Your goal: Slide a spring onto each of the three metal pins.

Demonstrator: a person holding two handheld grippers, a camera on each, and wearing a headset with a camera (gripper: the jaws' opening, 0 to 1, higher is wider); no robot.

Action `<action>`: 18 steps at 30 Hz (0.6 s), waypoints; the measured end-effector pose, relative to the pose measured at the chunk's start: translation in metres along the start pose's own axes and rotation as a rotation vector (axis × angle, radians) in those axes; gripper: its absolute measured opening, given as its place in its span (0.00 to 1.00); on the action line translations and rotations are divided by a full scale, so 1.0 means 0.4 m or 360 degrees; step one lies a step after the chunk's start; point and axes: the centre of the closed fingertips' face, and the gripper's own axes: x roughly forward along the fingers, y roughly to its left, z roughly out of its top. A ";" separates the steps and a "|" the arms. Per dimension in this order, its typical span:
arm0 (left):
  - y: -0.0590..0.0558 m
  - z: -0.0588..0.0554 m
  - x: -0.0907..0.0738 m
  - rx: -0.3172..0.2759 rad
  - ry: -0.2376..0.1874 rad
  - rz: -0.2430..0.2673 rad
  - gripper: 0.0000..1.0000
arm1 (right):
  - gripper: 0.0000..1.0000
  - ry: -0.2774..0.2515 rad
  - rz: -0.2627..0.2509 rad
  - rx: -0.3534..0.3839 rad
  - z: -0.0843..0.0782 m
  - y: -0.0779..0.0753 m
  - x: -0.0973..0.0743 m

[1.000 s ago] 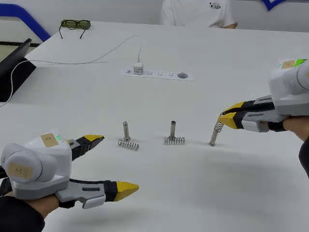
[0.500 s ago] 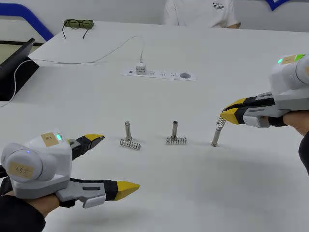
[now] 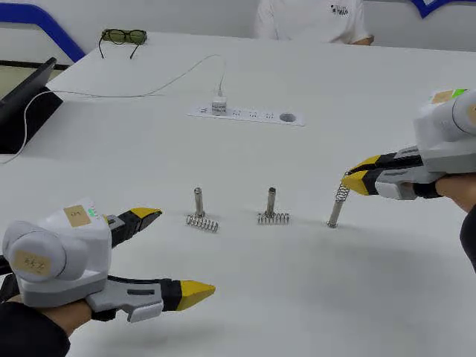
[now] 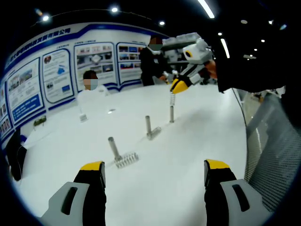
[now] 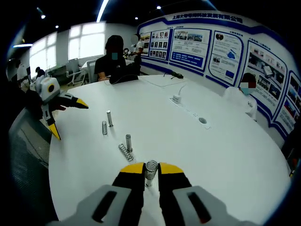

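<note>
Three metal pins stand in a row: left pin (image 3: 198, 201), middle pin (image 3: 271, 201), right pin (image 3: 335, 213). One spring (image 3: 201, 222) lies at the left pin's foot and another spring (image 3: 273, 218) at the middle pin's foot. My right gripper (image 3: 349, 181) is shut on a third spring (image 3: 341, 193), which sits over the top of the leaning right pin. That spring (image 5: 150, 169) stands upright between the yellow tips in the right gripper view. My left gripper (image 3: 182, 251) is wide open and holds nothing, near the front left, short of the left pin (image 4: 113, 147).
A white power strip (image 3: 245, 114) with a plugged charger and cable lies behind the pins. Dark glasses (image 3: 123, 35) rest at the far left. A dark screen (image 3: 22, 104) stands at the left edge. A person in a white shirt (image 3: 312, 18) sits at the far side.
My right gripper has shifted slightly with the spring at the top of the right pin. The left gripper has stayed open in place. The head camera has drifted a little.
</note>
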 end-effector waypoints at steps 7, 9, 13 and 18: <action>0.003 -0.002 -0.002 -0.0004 -0.0003 0.0002 0.88 | 0.12 0.0017 0.0000 0.0001 -0.003 -0.001 0.005; 0.004 -0.003 -0.002 -0.0006 -0.0003 0.0003 0.88 | 0.12 0.0020 0.0000 -0.0001 -0.004 -0.002 0.007; 0.004 -0.007 -0.002 -0.0009 -0.0001 0.0001 0.88 | 0.12 0.0028 0.0002 0.0001 -0.008 -0.001 0.010; 0.006 -0.011 -0.001 -0.0014 -0.0002 0.0003 0.88 | 0.12 0.0038 0.0002 0.0001 -0.013 -0.001 0.013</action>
